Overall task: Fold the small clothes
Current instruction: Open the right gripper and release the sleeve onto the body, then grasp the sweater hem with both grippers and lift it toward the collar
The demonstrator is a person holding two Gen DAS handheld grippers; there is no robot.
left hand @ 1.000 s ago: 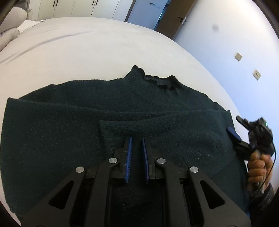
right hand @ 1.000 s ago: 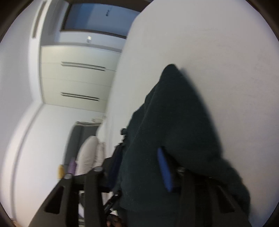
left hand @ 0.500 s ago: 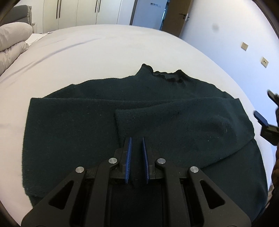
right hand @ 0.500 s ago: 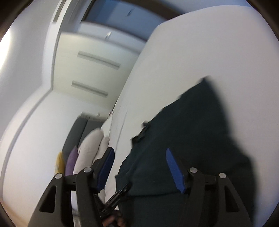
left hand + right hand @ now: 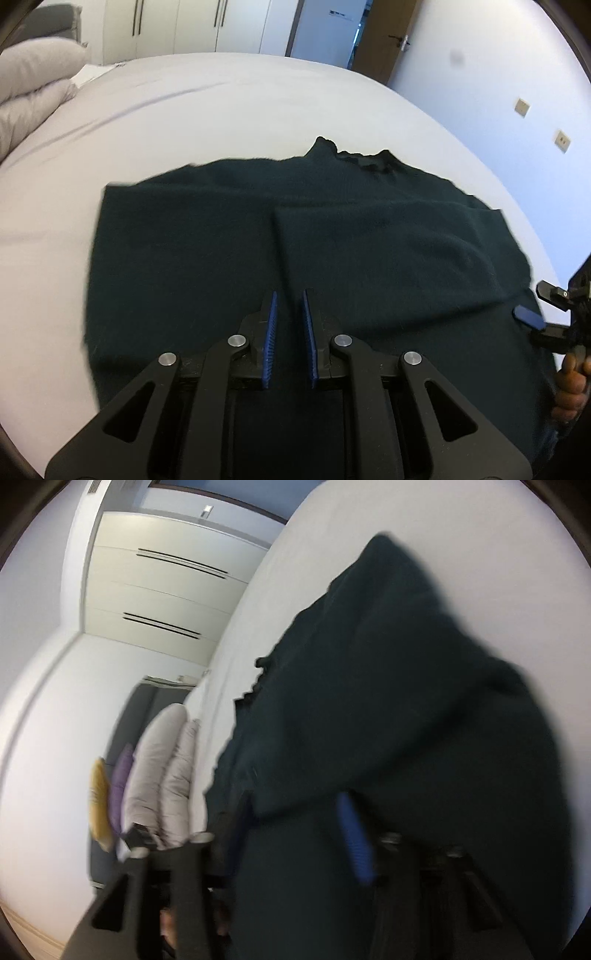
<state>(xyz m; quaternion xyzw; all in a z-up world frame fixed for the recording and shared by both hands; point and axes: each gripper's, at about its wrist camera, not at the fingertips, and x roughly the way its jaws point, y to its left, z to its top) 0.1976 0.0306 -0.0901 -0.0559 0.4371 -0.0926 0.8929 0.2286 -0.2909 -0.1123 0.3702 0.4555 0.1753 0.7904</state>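
A dark green knit sweater [image 5: 229, 251] lies flat on the white bed [image 5: 221, 103], collar at the far side, with its right sleeve [image 5: 388, 251] folded across the body. My left gripper [image 5: 290, 325] hovers over the sweater's near hem; its blue pads stand a narrow gap apart with nothing between them. My right gripper [image 5: 532, 314] shows at the right edge of the left wrist view, open, at the sweater's right side. In the blurred right wrist view the sweater [image 5: 406, 720] fills the middle, and the right gripper [image 5: 295, 830] is open with its blue pad [image 5: 354, 838] against the cloth.
Grey pillows [image 5: 33, 77] lie at the bed's far left; they also show in the right wrist view [image 5: 162, 775] beside purple and yellow cushions. White wardrobes [image 5: 177, 26] and a door stand behind the bed. A wall with sockets runs on the right.
My right gripper let go of the sleeve, opened, and dropped lower along the sweater's right side. My left gripper drew back, so more of the sweater shows.
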